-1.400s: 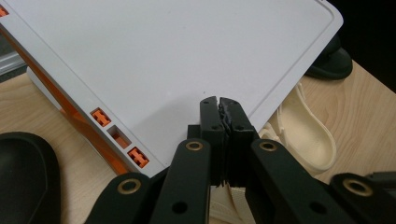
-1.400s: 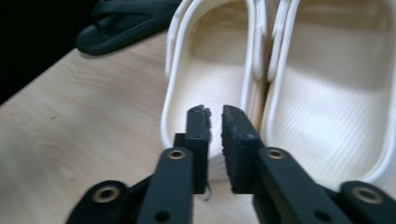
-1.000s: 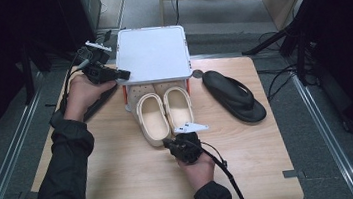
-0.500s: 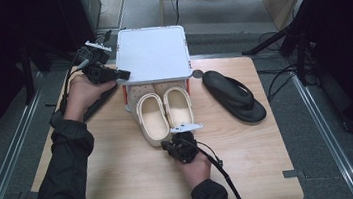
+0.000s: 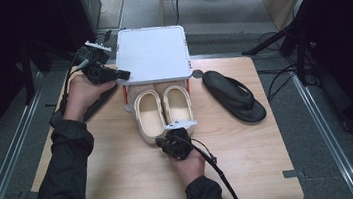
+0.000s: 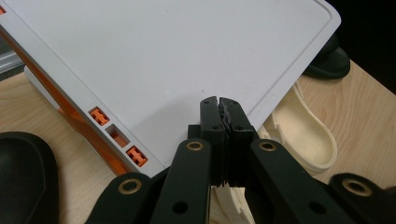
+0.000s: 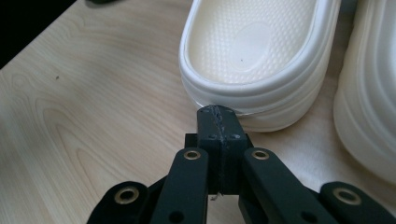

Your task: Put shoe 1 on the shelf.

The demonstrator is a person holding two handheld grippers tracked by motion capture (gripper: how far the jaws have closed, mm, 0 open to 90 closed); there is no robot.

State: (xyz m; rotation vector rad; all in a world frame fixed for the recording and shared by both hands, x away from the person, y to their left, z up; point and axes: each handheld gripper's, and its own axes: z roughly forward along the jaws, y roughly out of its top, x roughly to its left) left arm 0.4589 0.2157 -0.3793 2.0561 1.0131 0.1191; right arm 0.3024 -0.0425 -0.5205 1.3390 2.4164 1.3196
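1. A light wooden table (image 5: 123,176) stands on a grey floor among dark stands and cables.
2. At its far left edge, the left gripper (image 5: 120,75), jaws pressed together on nothing, sits at the corner of the white square-topped rack with orange legs (image 5: 151,52).
3. Under the rack lies a pair of cream rubber clogs (image 5: 163,111); the right gripper (image 7: 218,111), jaws closed and empty, touches the left clog's heel.
4. A black flip-flop sandal (image 5: 234,95) lies near the right edge.
5. No writing is readable.
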